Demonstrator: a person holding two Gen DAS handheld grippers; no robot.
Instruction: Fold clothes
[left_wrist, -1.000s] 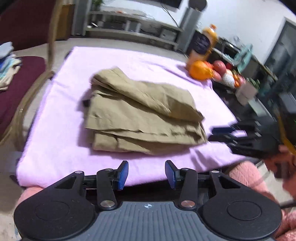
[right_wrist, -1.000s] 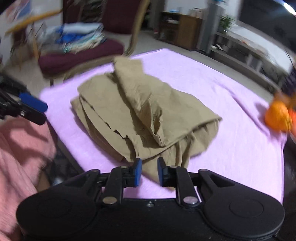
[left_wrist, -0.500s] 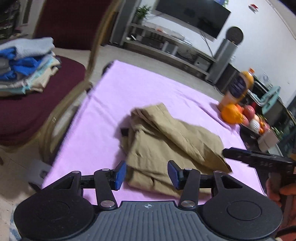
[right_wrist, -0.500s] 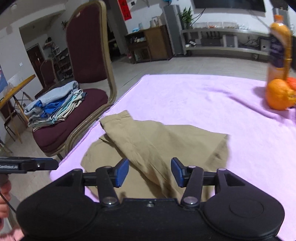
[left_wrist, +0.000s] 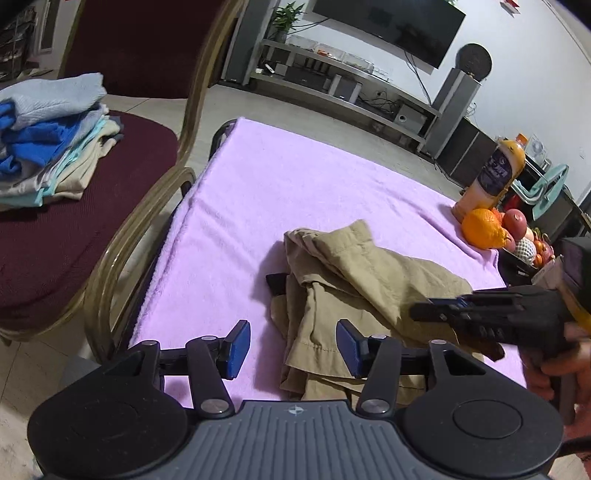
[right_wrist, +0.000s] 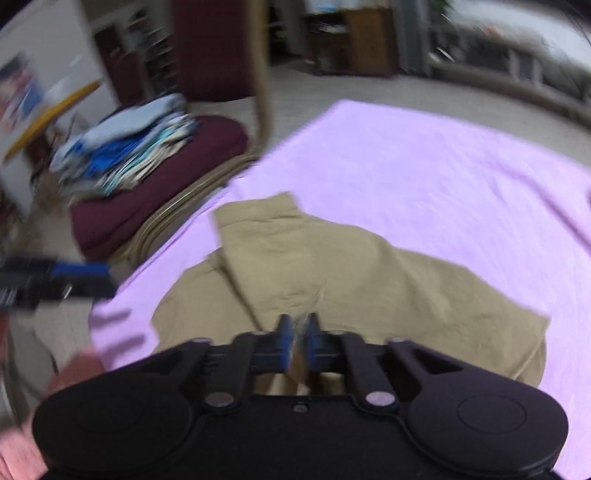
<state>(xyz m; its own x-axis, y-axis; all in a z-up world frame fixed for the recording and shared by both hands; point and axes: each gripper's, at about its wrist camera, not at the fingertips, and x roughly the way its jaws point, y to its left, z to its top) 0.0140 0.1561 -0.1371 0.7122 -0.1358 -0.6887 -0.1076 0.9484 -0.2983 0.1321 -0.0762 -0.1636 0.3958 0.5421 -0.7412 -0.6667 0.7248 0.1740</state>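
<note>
My right tool (right_wrist: 295, 341) clamps the trousers' (left_wrist: 362, 280) near edge; left tool (left_wrist: 291, 347) apart.
The trousers lie on the table (left_wrist: 295, 177) just ahead, long axis across both tools, their left end between my left fingers.

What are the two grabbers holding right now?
The right gripper has just closed, pinching the near edge of the folded tan cotton garment. The left gripper is open, holding nothing.

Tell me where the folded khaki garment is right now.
In the left wrist view the khaki garment lies on the pink towel's near right part, short of the orange, with the stacked clothes on the chair off to the left.
</note>
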